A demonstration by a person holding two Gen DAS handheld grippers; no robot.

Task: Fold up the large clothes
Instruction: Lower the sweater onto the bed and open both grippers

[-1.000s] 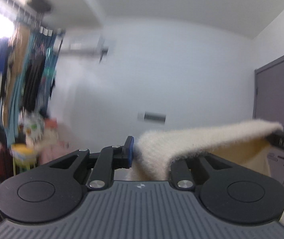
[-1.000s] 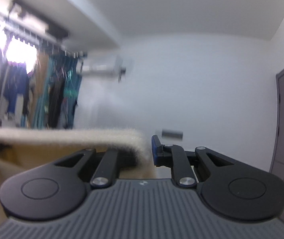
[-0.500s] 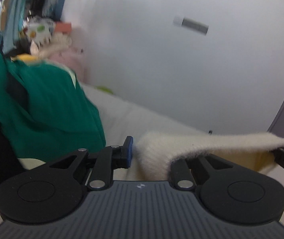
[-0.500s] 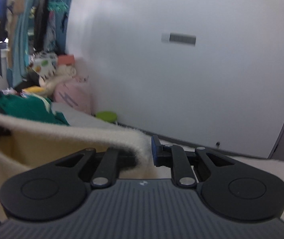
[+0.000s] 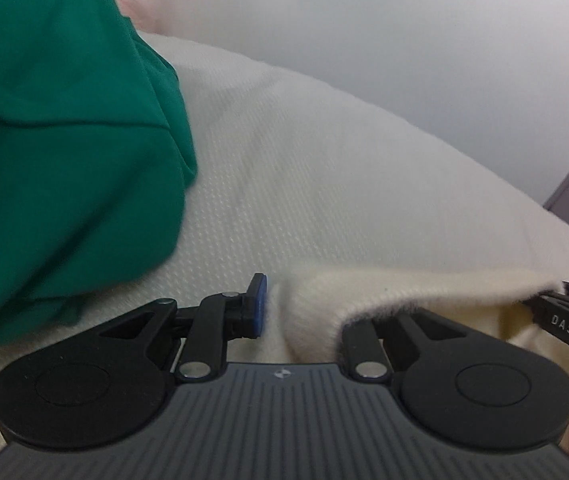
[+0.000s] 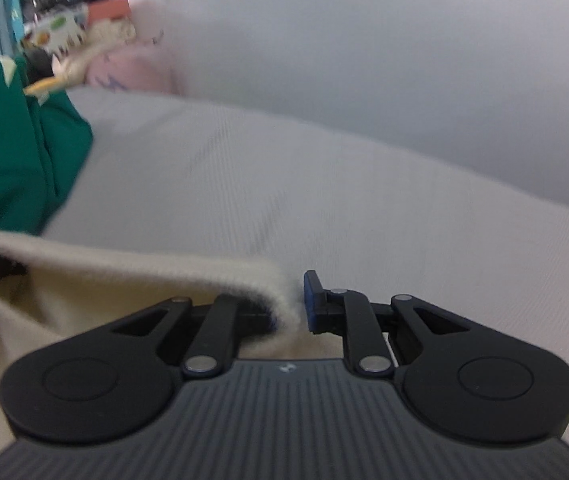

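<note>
The left gripper point(image 5: 274, 312) pinches a fold of the cream sweater point(image 5: 384, 292), and the right gripper point(image 6: 290, 300) pinches its other end point(image 6: 124, 264). The knit edge spans between them just above the bed. The bed point(image 5: 324, 168) is covered in pale textured cloth. A green garment point(image 5: 56, 140) lies heaped on its left side. Behind it stand a bare white wall point(image 6: 364, 40) and, in the right wrist view, blurred soft toys point(image 6: 124, 64).

Black left gripper point(image 5: 280, 312), blue-padded fingers point(image 5: 259, 306), silver screws, ribbed grey body
</note>
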